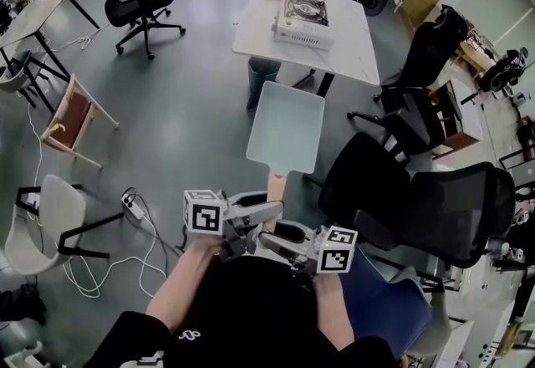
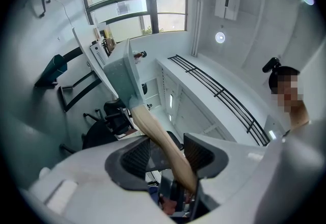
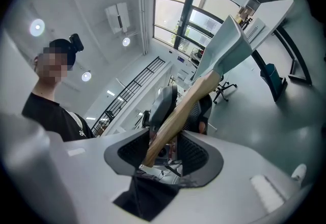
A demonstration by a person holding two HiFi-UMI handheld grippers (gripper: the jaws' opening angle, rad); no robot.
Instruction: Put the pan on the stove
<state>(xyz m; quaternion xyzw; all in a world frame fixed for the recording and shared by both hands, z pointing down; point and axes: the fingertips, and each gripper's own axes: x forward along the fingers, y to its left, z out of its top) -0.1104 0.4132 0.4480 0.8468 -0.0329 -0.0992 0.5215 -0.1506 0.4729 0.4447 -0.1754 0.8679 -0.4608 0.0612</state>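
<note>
Pan [image 1: 284,125] is off the ground, out in front of the person and over bare floor, well short of the white table [image 1: 351,57] where the stove [image 1: 303,21] sits. It's square, pale blue, open side up in the head view, with the wooden handle [image 1: 275,191] pointing back at the person. Both grippers are on that handle: left gripper [image 1: 272,209] is nearer the pan and right gripper [image 1: 266,242] is at the butt end. The left gripper view shows the handle [image 2: 163,144] running between the ribbed pads, jaws closed in on it, with the pan [image 2: 119,73] hanging beyond. The right gripper view shows the same: the handle [image 3: 178,113] sits between the pads and bears hard on one of them, jaws set fairly wide around the wood. The clamp looks a bit skewed there, so I'd guess the grip is marginal in roll. Step in hand is the carry to the table. To do it well, move both grippers as one unit and keep their spacing fixed, so the handle isn't levered or twisted. Keep the pan level, since its long overhang wants to droop. Steer clear of the black office chair [image 1: 393,182] on the right. Come in above the stove top, centre the pan over the burner, then lower straight down and let go only once it sits flat.
</note>
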